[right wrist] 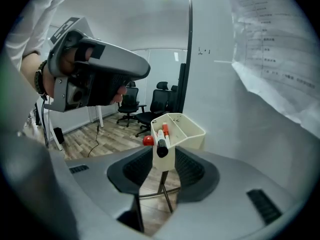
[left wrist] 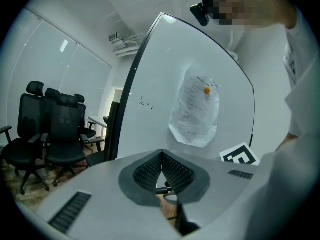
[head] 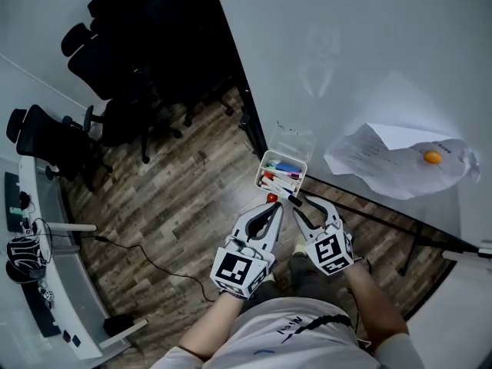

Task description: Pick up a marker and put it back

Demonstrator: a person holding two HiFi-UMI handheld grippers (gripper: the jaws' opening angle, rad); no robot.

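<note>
Marker probably light, stiff, slick: take mid-barrel; right gripper jaws apart, gripping nothing; left gripper closed, empty.

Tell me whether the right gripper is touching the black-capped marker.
Apart. The right gripper view shows the right gripper open, with the cream tray wall visible on both sides of the black-capped marker between its pads.

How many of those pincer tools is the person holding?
2. The left gripper is shut, close to the marker tray; the right gripper is beside it, jaws open toward the tray. None seem hidden.
</note>
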